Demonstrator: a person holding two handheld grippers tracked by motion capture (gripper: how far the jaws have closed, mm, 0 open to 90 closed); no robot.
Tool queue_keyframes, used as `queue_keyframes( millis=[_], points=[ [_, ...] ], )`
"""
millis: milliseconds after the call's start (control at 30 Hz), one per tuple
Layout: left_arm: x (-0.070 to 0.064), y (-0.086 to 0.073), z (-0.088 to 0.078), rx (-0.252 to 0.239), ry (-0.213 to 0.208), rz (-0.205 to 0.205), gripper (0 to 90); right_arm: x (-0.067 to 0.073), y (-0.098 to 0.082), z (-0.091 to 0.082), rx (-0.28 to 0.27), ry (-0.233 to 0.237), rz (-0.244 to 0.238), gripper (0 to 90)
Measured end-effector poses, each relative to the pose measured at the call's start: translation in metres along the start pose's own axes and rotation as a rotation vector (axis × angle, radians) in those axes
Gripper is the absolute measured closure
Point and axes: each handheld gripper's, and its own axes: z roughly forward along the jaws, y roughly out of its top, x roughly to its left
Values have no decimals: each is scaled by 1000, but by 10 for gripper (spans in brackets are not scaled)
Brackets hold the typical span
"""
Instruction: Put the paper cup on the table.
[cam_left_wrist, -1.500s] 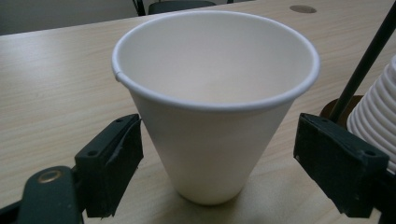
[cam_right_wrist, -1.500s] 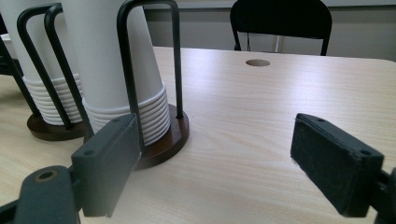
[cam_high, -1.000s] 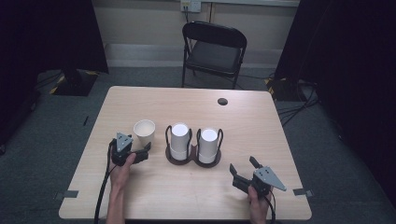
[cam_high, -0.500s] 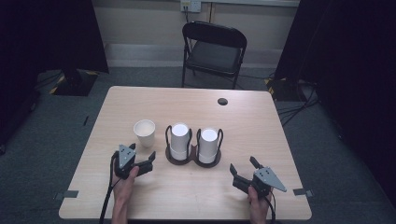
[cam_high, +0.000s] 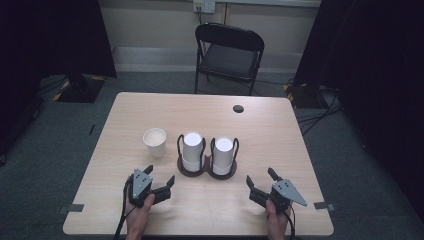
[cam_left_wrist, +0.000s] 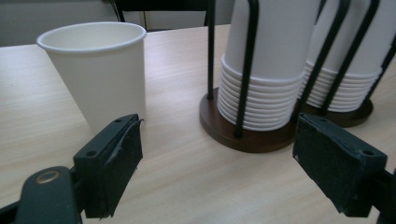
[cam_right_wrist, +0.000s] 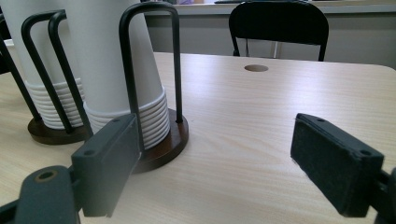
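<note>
Two black two-jaw grippers, left gripper (cam_high: 159, 180) and right gripper (cam_high: 260, 182), rest near the table's front edge, jaws apart, empty. Beyond stand one white paper cup (cam_high: 154, 142), upright, and two upside-down cup stacks in a dark wire-hooped holder (cam_high: 207, 170).

The left tool (cam_high: 161, 182) has drawn back from the paper cup (cam_high: 154, 141), toward the table's near edge

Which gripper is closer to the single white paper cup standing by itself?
Left. The left gripper is just in front of the single white paper cup; the right gripper is far across, beyond the dark wooden cup holder.
</note>
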Motion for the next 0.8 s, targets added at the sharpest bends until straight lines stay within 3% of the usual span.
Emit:
queue_keyframes(
  millis=[200, 233, 300, 400, 467, 600, 700, 800],
  points=[
    [-16, -2, -1, -8, -14, -4, 156, 1, 0, 0, 1, -2, -14, 146],
    [-19, -3, -1, -18, -19, -20, 156, 1, 0, 0, 0, -2, -14, 146],
    [-27, -6, 1, -32, -24, -6, 157, 1, 0, 0, -1, -1, -13, 146],
    [-35, -7, 4, -33, -32, -38, 157, 1, 0, 0, -3, -1, -12, 146],
    [-40, -7, 5, -38, -20, -10, 157, 1, 0, 0, -1, 0, -11, 144],
    [-44, -8, 4, -46, -11, 7, 157, 1, 0, 0, 10, -3, -8, 138],
    [-47, -9, 1, -77, 0, 30, 157, 1, 1, 2, 44, -15, 5, 137],
    [-48, -10, 1, -80, 5, 41, 157, -1, 3, 7, 147, -11, 23, 137]
  ],
)
